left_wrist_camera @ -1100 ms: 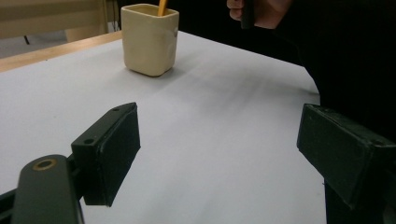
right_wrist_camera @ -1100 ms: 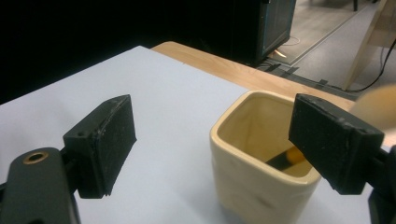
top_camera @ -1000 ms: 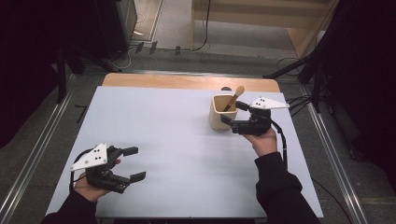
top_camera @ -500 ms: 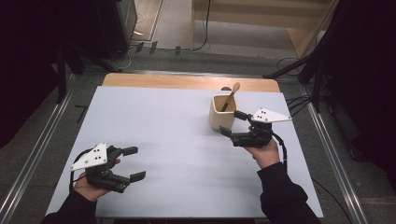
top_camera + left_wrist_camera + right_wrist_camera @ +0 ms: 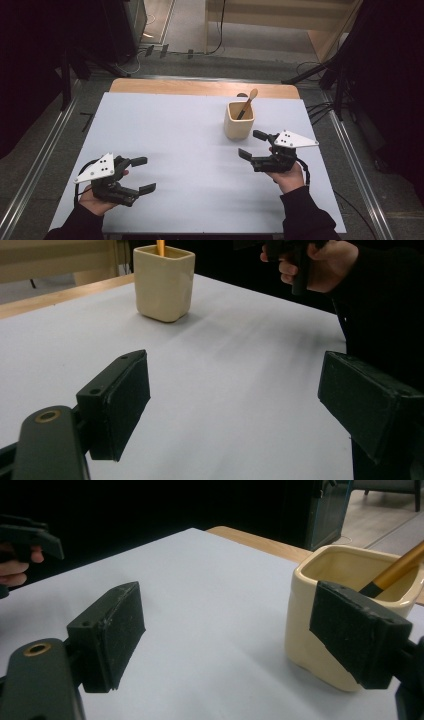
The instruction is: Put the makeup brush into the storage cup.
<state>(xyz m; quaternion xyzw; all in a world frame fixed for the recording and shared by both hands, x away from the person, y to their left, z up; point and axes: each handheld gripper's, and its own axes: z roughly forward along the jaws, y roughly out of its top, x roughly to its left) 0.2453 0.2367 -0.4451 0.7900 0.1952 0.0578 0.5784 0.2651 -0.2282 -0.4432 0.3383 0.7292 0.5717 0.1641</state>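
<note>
On white table point(image 5: 190, 150): L gripper point(image 5: 142, 175) & R gripper point(image 5: 252, 144) both wide, empty, R beside cream cup point(image 5: 238, 121) w/ brush point(image 5: 248, 102).

The table point(image 5: 175, 150) carries a plain pale bluish-white cover without pattern; a light wood edge strip point(image 5: 200, 87) shows along its far side. The cup point(image 5: 239, 120) is uniform cream, glossy, unpatterned. The brush point(image 5: 247, 103) standing in it has a golden-orange handle with a black section at the cup rim. The left gripper point(image 5: 142, 175) and right gripper point(image 5: 254, 145) are matte black, each topped by a light grey three-cornered plate with dark dots. Both sleeves are black. The floor is grey.
</note>
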